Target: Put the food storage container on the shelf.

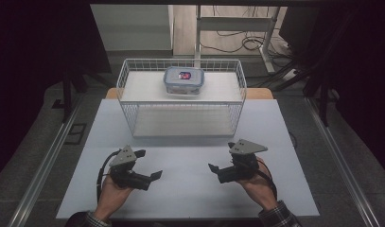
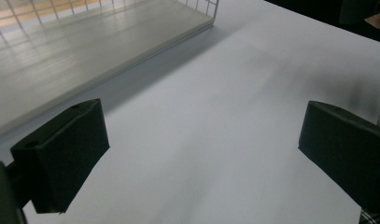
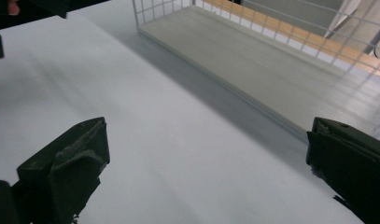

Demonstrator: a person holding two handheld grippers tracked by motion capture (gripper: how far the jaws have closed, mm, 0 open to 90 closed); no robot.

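1. The person held the left gripper (image 1: 144,164) and the right gripper (image 1: 221,158) low over the near part of the white table (image 1: 190,189), well apart from each other and turned toward the middle.
2. In the left gripper view, its two black jaws stood wide open with only bare table between them; they had hold of nothing.
3. In the right gripper view, the jaws were also spread wide, and nothing was between them.
4. The thing nearest to the work was a clear plastic container (image 1: 183,80) with a snap-on lid. It sat on the upper shelf of the white wire rack (image 1: 128,113), at the far side of the table, well apart from both grippers. Something red and blue showed through the lid, but it was too small to tell what it was.
5. The lower shelf (image 3: 253,60) of the rack was bare, as far as I could see in both gripper views.
6. I judged that the work was at its very start: both grippers waited in a ready position and nothing was yet touched.
7. The next move probably called for a long reach forward and up over the rack's rim, with the jaws kept open wide enough for the container's sides, and perhaps both grippers together, because the container looked wide for one.
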